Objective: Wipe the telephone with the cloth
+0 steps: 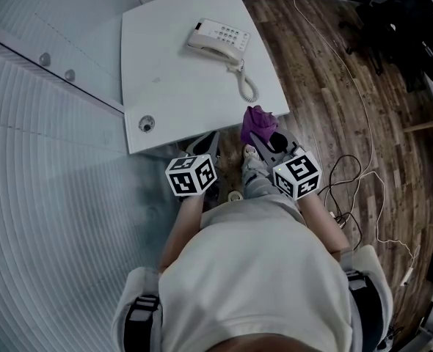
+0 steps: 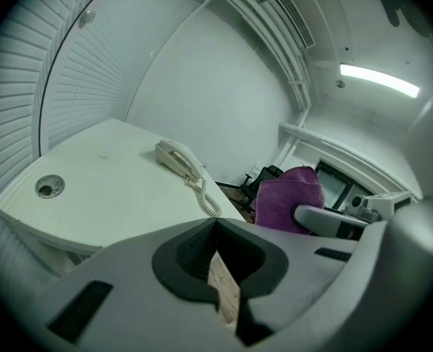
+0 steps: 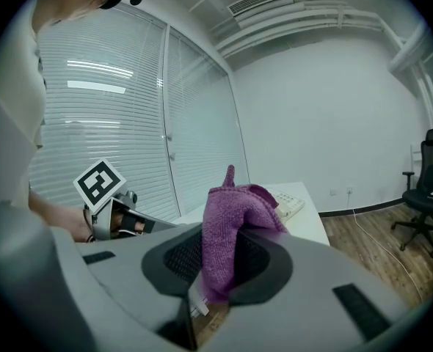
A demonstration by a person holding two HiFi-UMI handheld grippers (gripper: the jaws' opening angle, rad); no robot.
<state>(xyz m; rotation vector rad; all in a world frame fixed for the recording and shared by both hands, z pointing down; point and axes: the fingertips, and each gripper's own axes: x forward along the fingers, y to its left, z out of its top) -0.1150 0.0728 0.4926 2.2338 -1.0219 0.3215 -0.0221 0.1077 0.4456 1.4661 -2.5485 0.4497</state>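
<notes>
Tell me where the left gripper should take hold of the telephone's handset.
Probably its slim middle, jaws across its width, approached from the person's side: the handset lies along the telephone's near edge, and the coiled cord leaves its right end.

The person wears a loose, pale off-white shirt (image 1: 253, 270). At either side of the shirt's lower part sits white padding crossed by dark straps (image 1: 140, 318). Just beyond the shirt's far edge, each tool carries a white cube printed with black square markers: one cube (image 1: 191, 174) on the left tool (image 2: 215, 223), another cube (image 1: 296, 173) on the right tool (image 3: 226, 232). Both tools have smooth, light grey moulded jaws. A dark, finely textured pad lines each throat, and a dark rectangular slot is sunk into each jaw's face.
</notes>
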